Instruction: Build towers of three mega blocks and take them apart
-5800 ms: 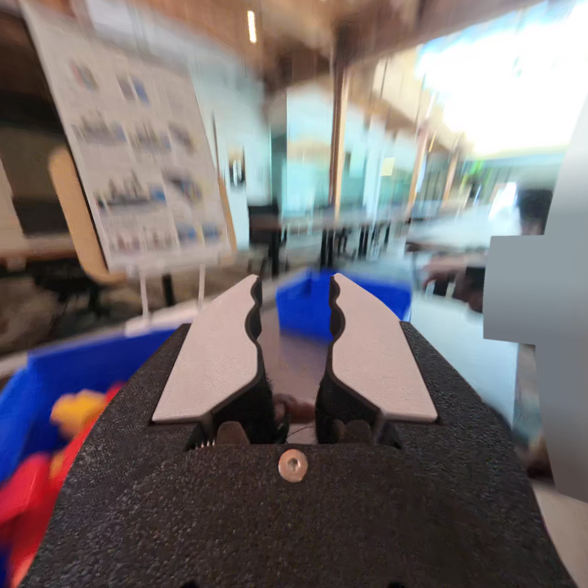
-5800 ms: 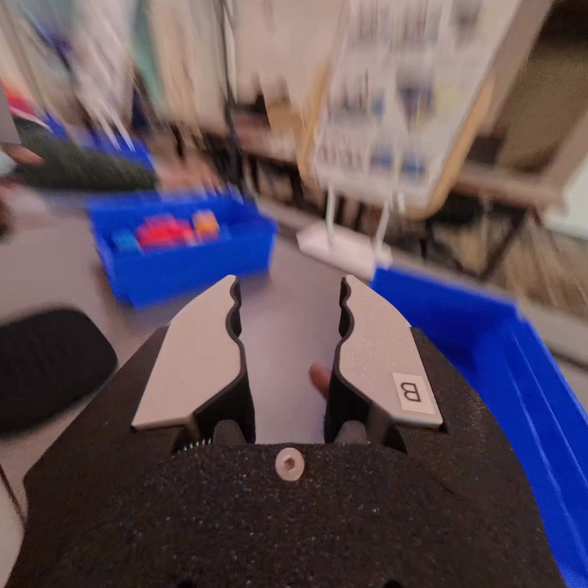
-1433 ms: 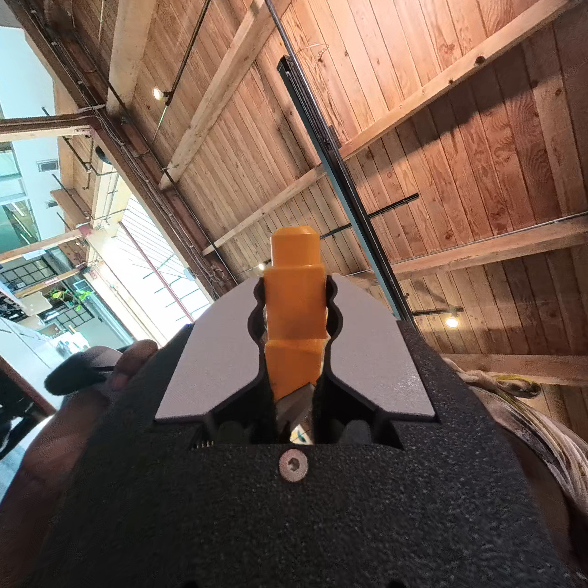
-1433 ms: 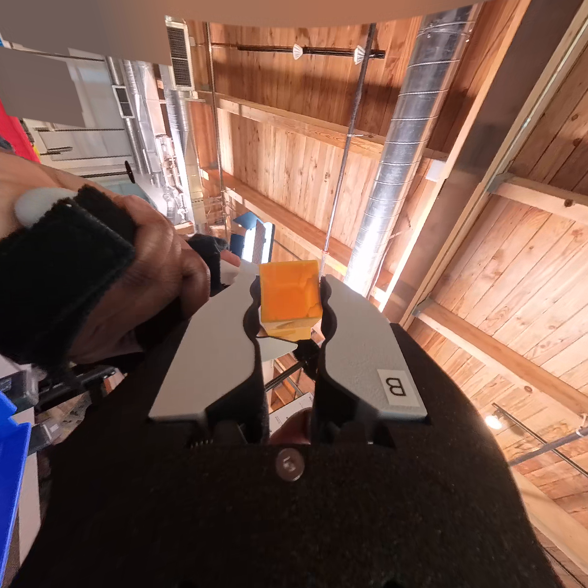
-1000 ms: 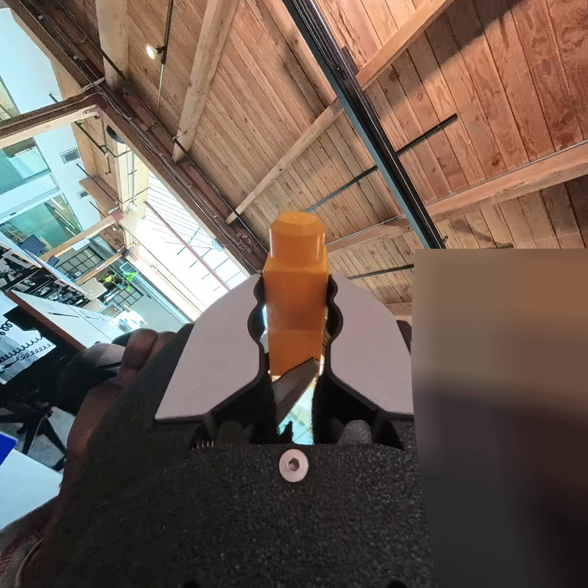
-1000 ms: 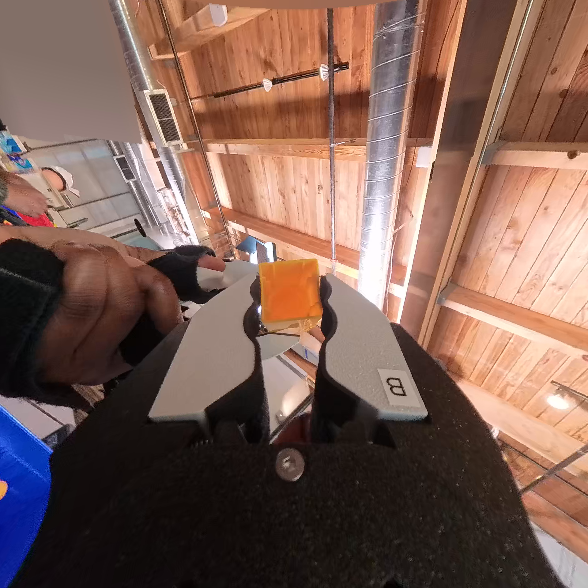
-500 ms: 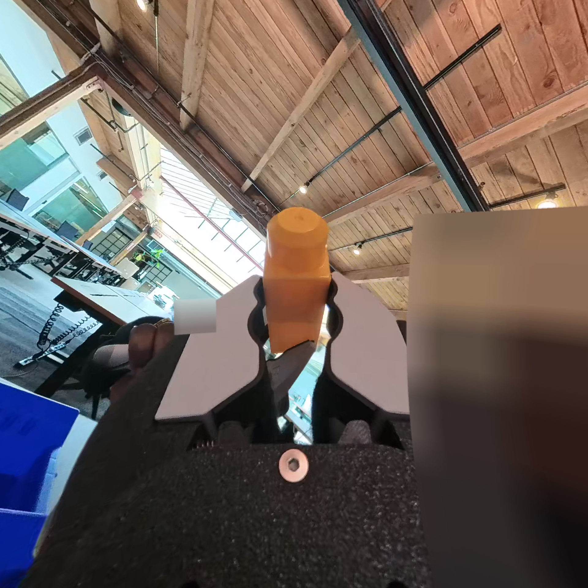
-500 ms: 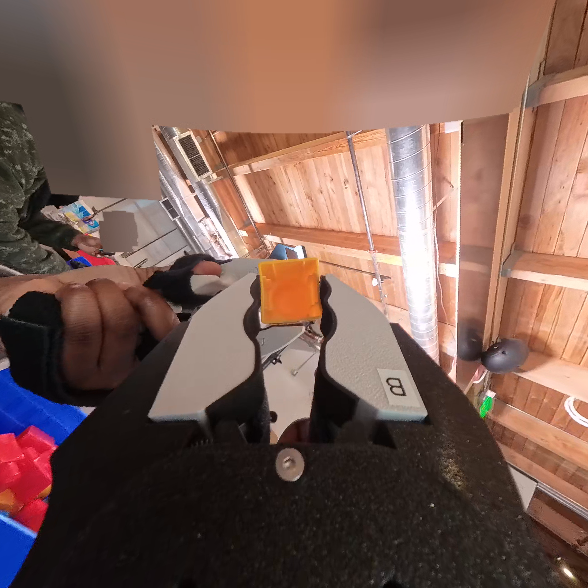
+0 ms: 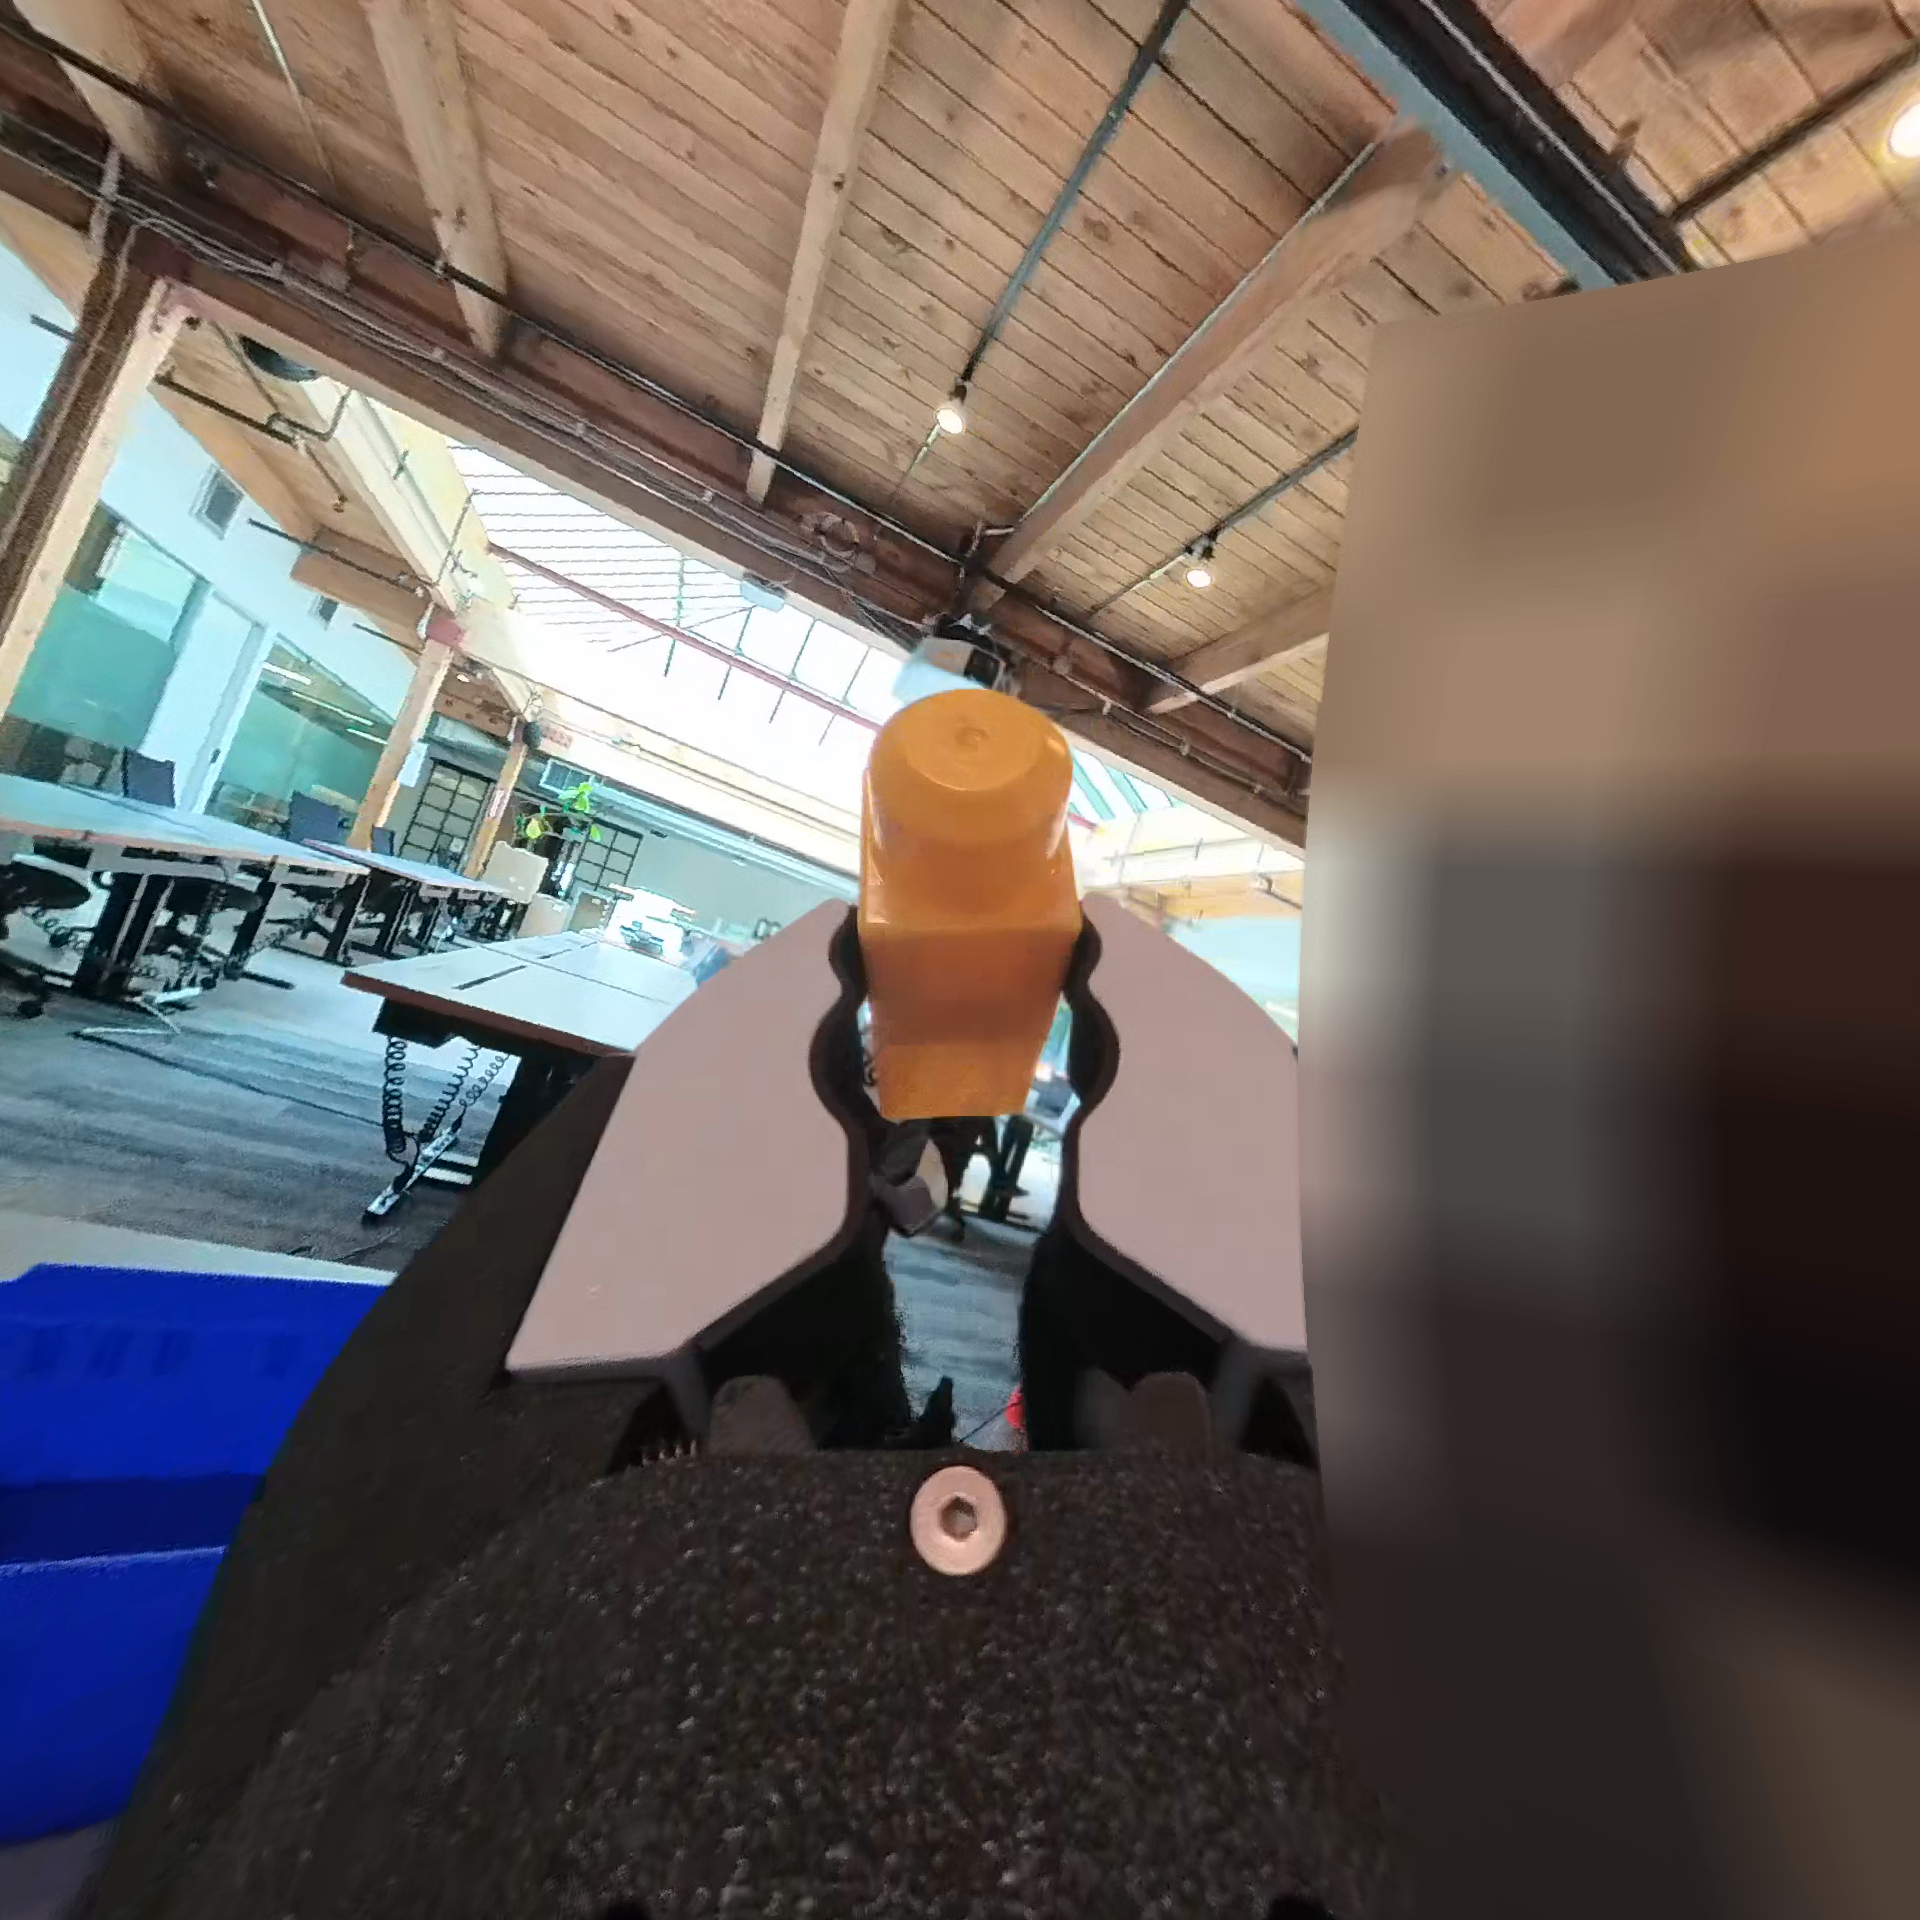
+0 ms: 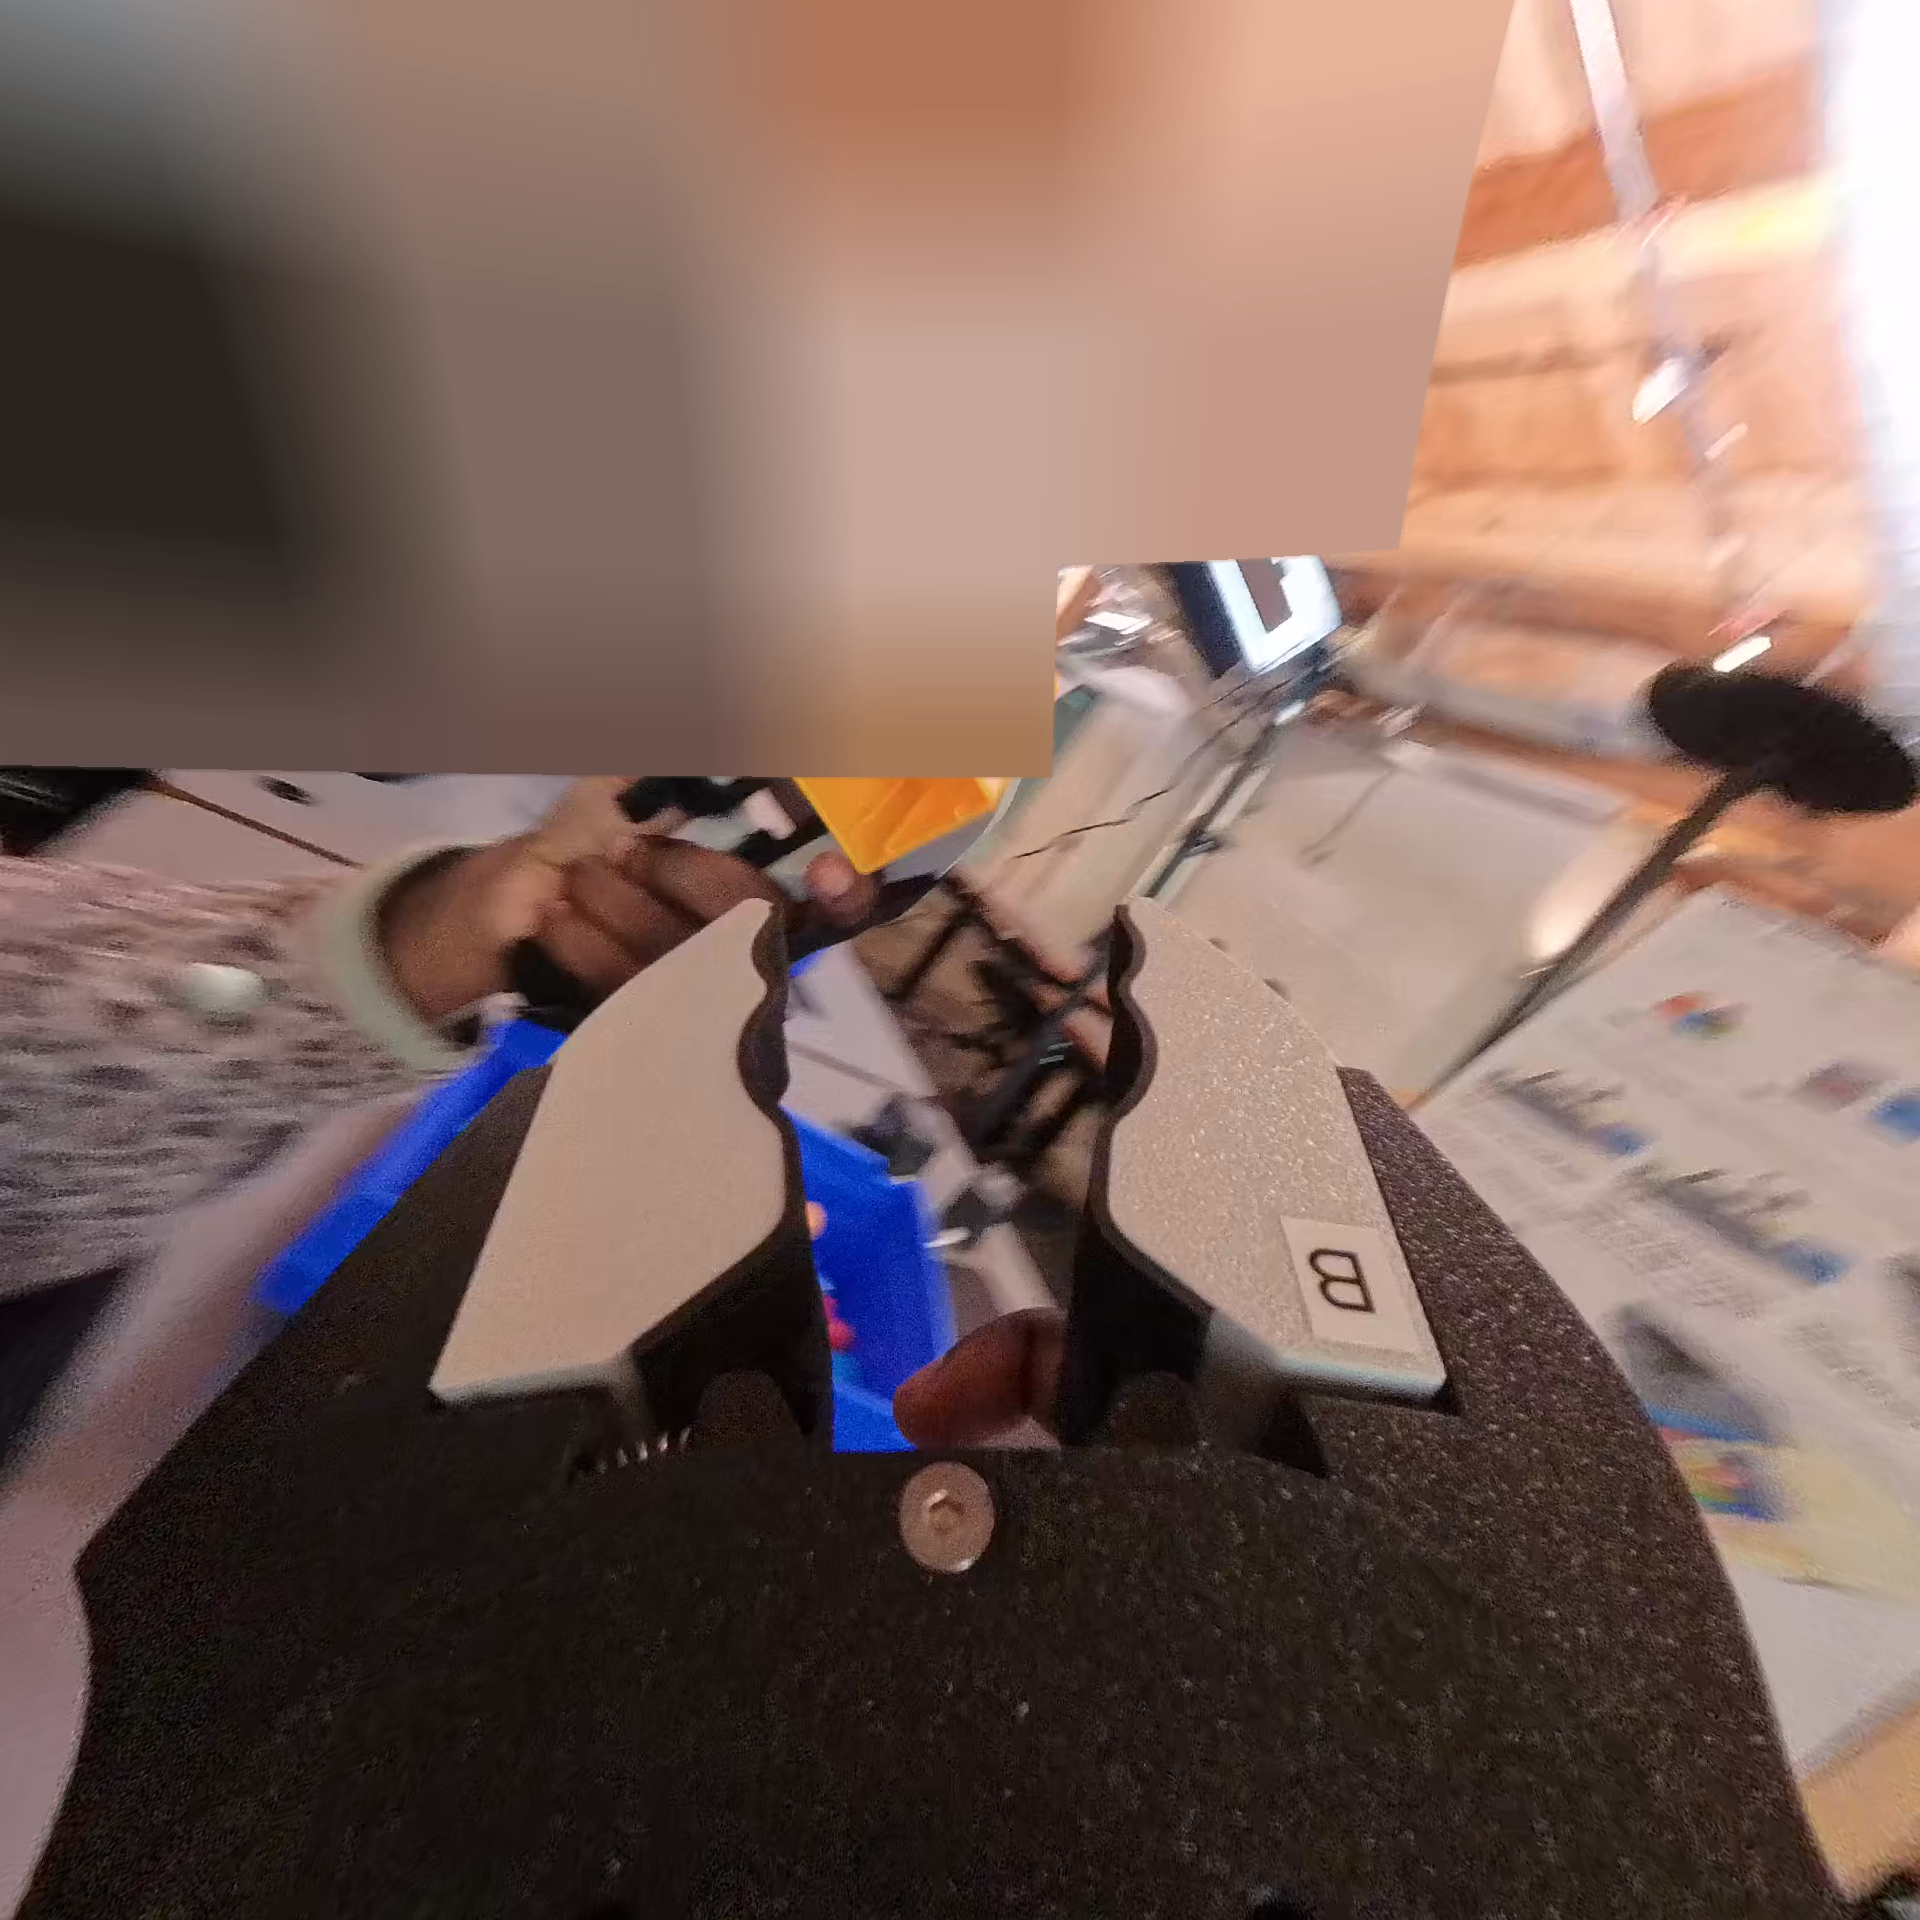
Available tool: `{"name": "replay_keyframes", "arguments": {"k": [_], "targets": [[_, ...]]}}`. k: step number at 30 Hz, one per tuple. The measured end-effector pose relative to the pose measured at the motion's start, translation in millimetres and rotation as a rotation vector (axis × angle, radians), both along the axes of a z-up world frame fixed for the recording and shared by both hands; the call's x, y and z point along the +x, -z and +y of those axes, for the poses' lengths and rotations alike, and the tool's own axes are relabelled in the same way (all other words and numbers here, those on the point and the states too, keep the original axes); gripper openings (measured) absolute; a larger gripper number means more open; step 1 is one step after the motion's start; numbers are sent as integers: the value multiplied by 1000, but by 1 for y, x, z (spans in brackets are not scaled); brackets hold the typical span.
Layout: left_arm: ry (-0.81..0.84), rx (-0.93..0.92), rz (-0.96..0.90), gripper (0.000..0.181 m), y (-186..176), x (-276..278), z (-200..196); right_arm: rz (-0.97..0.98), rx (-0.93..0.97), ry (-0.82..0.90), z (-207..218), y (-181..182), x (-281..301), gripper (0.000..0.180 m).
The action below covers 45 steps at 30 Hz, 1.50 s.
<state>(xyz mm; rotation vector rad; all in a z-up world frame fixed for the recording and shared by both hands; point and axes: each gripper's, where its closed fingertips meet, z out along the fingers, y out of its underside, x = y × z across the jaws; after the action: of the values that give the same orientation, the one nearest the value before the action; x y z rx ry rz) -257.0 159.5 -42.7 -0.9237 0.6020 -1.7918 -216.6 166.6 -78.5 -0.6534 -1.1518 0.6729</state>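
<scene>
My left gripper (image 9: 961,935) is shut on an orange mega block (image 9: 966,914), which stands upright between the fingertips with its round stud on top. My right gripper (image 10: 945,920) is open and empty. In the right wrist view an orange block (image 10: 904,816) shows just beyond my fingertips, next to a person's hand (image 10: 582,925) and apart from my fingers. A blurred patch hides its upper part. I cannot tell whether it is the block in my left gripper.
A blue bin (image 9: 114,1403) lies at the lower left of the left wrist view. In the right wrist view a blue bin (image 10: 873,1236) with small coloured blocks lies below my fingers, a printed poster (image 10: 1714,1195) stands right, and a black round object on a rod (image 10: 1777,748) is upper right.
My right gripper has opened and let go of its orange block, and has swung down fast. My left gripper still holds its orange block and has tilted down from the ceiling towards the room.
</scene>
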Motion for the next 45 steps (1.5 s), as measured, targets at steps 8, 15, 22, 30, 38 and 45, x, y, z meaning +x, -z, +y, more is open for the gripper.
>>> {"name": "replay_keyframes", "arguments": {"k": [8, 15, 22, 30, 38, 45], "targets": [[-294, 252, 560, 36, 59, -1, 10, -198, -451, -180, 3, 31, -30, 78], [-274, 322, 771, 38, 87, 4, 4, -361, -426, -177, 3, 66, -65, 47], [-930, 213, 1064, 61, 101, -97, 60, -197, -355, -84, 25, 44, -39, 41], [-1227, -491, 1505, 63, 212, -218, 123, -96, -376, -21, 43, 33, -11, 41], [-1309, -697, 1664, 54, 292, -238, 167, -113, -355, -8, 45, 37, -19, 41], [-1272, -731, 1691, 38, 327, -246, 172, -102, -345, 16, 50, 37, -16, 41]]}}
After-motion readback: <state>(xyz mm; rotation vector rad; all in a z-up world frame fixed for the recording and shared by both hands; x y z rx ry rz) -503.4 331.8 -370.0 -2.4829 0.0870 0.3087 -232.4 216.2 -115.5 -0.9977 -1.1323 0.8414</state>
